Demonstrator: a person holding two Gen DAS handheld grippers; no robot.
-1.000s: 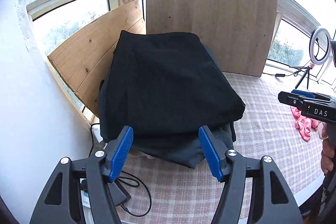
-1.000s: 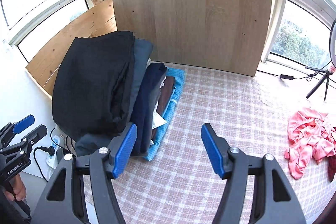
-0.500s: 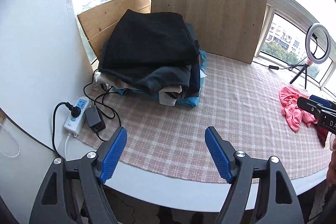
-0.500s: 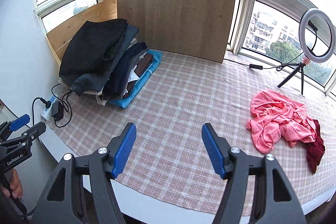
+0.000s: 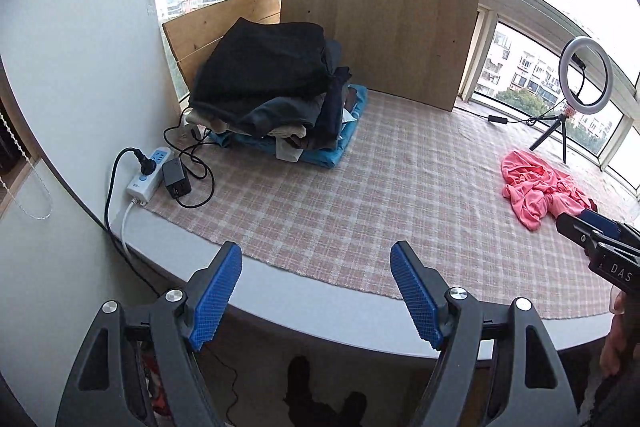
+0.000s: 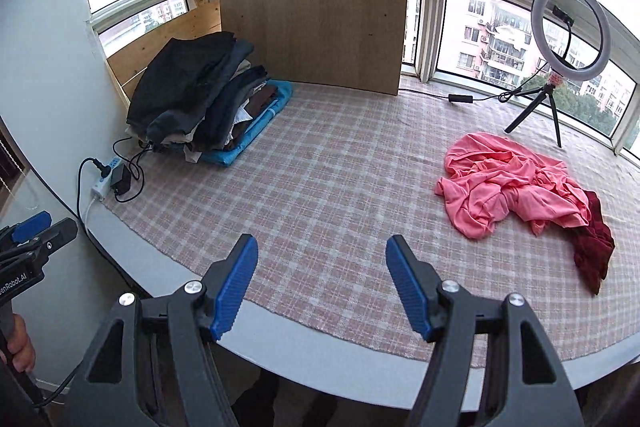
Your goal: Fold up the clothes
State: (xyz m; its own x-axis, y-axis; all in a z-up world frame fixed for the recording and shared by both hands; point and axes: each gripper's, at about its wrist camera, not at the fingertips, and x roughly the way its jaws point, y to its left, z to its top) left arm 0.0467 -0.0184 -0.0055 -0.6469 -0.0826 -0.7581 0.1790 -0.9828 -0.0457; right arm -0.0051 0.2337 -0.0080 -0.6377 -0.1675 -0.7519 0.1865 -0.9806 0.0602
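A stack of folded dark clothes (image 5: 272, 95) (image 6: 192, 95) rests on a blue garment at the far left of the checked tablecloth (image 6: 320, 167). A crumpled pink garment (image 6: 504, 183) (image 5: 536, 187) lies unfolded at the right, with a dark red one (image 6: 594, 247) beside it. My left gripper (image 5: 316, 255) hangs open over the table's front edge with nothing between its blue pads. My right gripper (image 6: 321, 245) is open too, also empty, above the cloth's front border and well short of the pink garment.
A wooden board (image 5: 380, 27) leans on the windows behind the stack. A power strip (image 5: 146, 175) with a charger and cables sits at the left edge. A ring light on a tripod (image 6: 572, 23) stands at the back right. A hand (image 6: 18, 347) holds the left gripper's handle.
Both grippers have pulled back from the folded stack to the table's front edge, so the stack now looks far off. The left jaws stand a little wider.
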